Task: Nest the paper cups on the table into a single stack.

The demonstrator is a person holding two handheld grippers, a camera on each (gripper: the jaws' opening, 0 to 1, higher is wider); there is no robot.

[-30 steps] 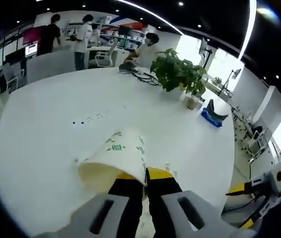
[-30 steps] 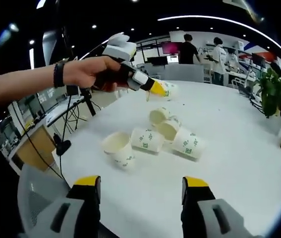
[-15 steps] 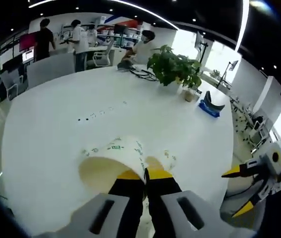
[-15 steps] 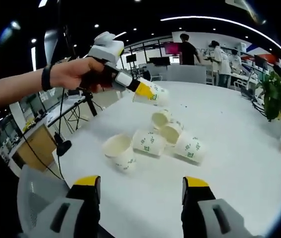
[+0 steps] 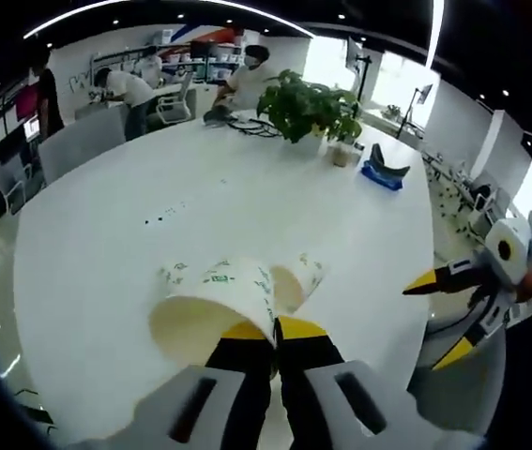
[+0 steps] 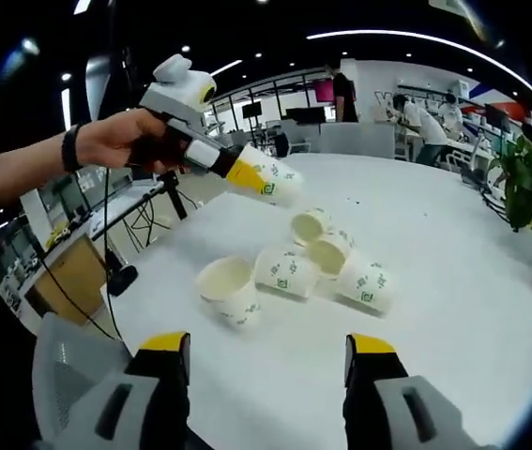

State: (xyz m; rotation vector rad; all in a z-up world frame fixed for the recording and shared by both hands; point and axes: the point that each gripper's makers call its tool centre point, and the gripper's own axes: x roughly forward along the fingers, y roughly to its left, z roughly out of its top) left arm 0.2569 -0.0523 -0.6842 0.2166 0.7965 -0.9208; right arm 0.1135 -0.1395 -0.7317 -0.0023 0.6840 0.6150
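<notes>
Left tool (image 5: pixel 275 330): jaws pinched together on the rim of a held cup (image 5: pixel 217 305), which lies sideways above the desk (image 5: pixel 106 234), mouth toward the camera. In the right gripper view the same left tool (image 6: pixel 233 172) carries the held cup (image 6: pixel 267 184) in the air over the pile.
Why held so: a grip on the rim wall leaves the cup's tapered bottom free, which suits pushing it into another cup's mouth.
Right tool (image 6: pixel 270 352): jaws wide apart, nothing between them, low over the near edge of the desk (image 6: pixel 453 281).
Loose cups: an upright cup (image 6: pixel 228 291) stands nearest; beside it four tipped cups (image 6: pixel 326 262) lie clustered, some touching.
Step in hand: likely bringing the held cup to a partner; no stack is formed yet.
Background: a potted plant (image 5: pixel 311 108) at the far edge.
</notes>
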